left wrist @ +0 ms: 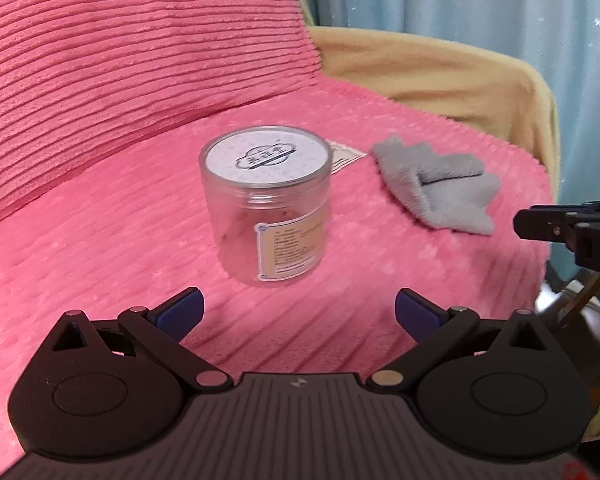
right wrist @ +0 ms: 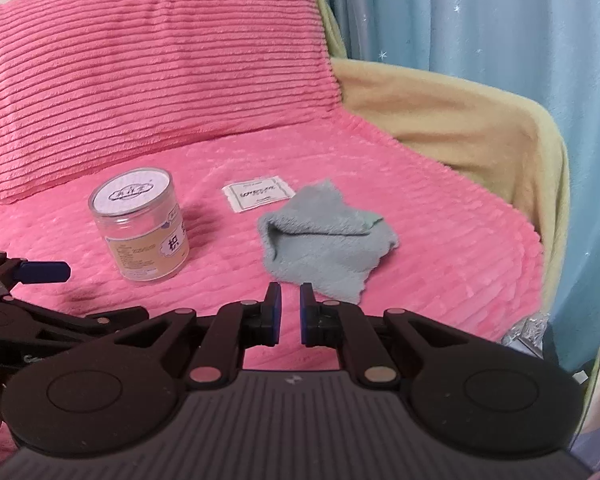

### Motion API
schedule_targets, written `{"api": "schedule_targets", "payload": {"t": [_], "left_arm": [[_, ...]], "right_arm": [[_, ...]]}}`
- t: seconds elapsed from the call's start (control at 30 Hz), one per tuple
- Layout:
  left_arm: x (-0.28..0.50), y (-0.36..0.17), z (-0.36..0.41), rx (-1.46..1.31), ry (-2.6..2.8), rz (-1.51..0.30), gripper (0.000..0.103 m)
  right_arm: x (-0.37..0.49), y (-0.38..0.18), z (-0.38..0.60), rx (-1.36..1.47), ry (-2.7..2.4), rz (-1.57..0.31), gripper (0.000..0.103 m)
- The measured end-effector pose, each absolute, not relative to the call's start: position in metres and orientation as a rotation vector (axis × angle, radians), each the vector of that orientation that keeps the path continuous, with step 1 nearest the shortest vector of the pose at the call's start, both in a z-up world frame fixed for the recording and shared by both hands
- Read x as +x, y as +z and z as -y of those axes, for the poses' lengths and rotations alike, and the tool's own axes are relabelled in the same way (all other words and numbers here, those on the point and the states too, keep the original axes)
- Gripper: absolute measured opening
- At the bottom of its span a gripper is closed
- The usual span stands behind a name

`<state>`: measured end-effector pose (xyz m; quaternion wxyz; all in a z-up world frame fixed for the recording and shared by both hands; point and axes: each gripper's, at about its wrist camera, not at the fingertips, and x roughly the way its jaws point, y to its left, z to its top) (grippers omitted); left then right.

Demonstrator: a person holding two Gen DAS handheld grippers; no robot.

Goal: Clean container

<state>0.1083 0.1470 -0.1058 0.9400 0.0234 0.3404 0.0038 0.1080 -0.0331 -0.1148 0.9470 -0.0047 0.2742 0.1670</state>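
On the pink sofa cover (right wrist: 440,248), the lidded jar (left wrist: 266,204) stands just ahead of the left tongs (left wrist: 299,312), spread wide and empty, the cloth (right wrist: 324,240) just beyond the right tongs (right wrist: 290,314), nearly closed, empty; steadying the jar low would help wiping.

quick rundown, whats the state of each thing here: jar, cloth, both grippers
jar: upright on the pink blanket, lid on, not held
grey cloth: crumpled and folded over, lying right of the jar, not touching it, untouched
white tag: flat on the blanket behind the cloth
left gripper: open wide, empty, facing the jar
right gripper: nearly closed with a narrow gap, empty, short of the cloth
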Motion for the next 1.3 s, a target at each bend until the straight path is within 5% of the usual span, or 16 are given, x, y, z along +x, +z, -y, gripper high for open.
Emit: {"api": "schedule_targets", "payload": {"t": [1.3], "left_arm": [[0.107, -0.103, -0.140, -0.004, 0.022, -0.669, 0.102]], "right_arm": [[0.117, -0.122, 0.035, 0.025, 0.304, -0.633, 0.005]]}}
